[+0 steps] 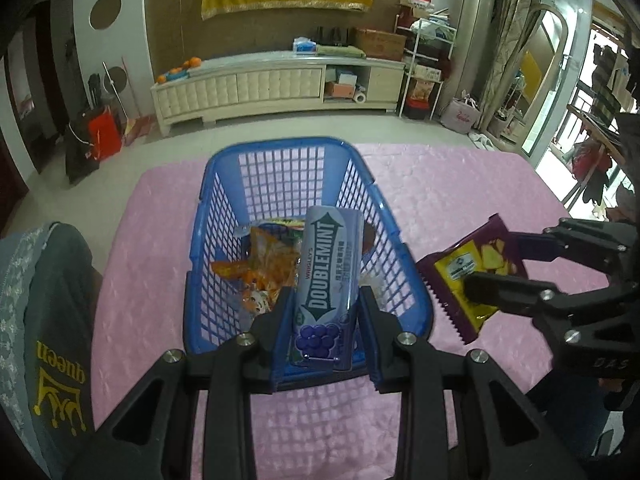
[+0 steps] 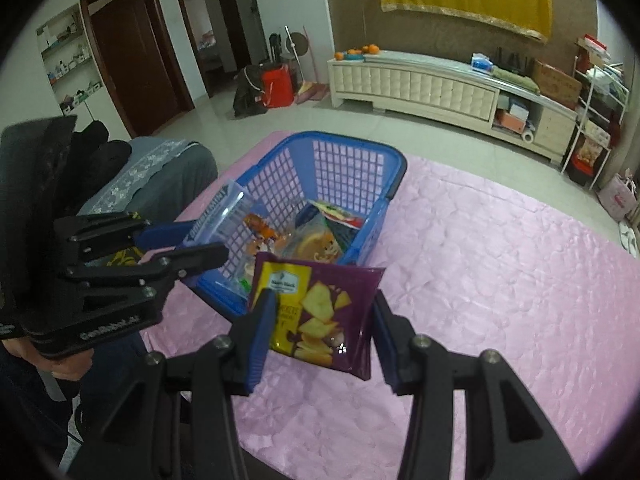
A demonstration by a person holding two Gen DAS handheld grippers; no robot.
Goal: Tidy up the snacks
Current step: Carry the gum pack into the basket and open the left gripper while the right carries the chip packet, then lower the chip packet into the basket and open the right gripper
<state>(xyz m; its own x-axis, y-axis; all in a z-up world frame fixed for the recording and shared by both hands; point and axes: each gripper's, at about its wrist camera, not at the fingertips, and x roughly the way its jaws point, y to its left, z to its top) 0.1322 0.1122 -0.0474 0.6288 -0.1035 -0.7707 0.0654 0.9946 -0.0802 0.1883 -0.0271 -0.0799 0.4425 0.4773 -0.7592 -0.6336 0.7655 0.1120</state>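
Over the blue basket [image 1: 392, 216] on our pink cloth [image 2: 500, 260], our left gripper [image 1: 326, 312] pinches a Doublemint pack [image 1: 324, 276]; just beside the basket's rim, our right gripper [image 2: 320, 316] clamps a purple cracker packet [image 2: 320, 308]; other snacks [image 1: 268, 264] lie inside the basket.

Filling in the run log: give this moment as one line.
left tongs: shut on Doublemint pack | right tongs: shut on purple cracker packet | blue basket: holds snacks | both items at basket
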